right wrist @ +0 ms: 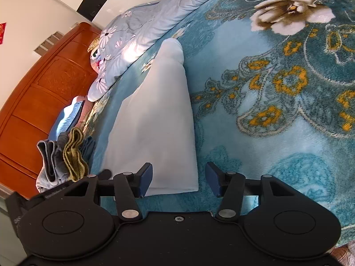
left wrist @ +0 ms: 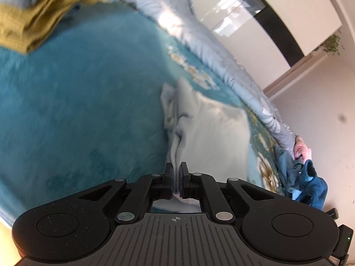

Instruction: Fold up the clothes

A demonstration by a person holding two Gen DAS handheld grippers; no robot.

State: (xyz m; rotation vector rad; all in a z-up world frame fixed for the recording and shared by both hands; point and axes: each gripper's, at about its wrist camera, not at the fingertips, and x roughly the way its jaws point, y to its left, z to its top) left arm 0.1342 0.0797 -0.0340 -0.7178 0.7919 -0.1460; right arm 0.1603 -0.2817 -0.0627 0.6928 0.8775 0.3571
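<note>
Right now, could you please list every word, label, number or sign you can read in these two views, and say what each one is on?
No text can be read in either view.
Embossed lettering on the right gripper body: too small and dark to read.
Red decoration on the white wall: cut off at the frame edge, unreadable.
Crosshair mark on the left gripper body: a symbol, no words.

A bed (right wrist: 255,133) carries everything here, spread with a teal plush blanket (right wrist: 277,102) patterned in cream and gold flowers. On it lies a pale, folded garment (right wrist: 155,122), long and flat. At the far side runs a bunched light-blue floral quilt (right wrist: 142,28). By the headboard end, a stack of folded clothes (right wrist: 66,155), mustard and grey. A crumpled dark-blue cloth (left wrist: 306,177) rests at the other end.
</note>
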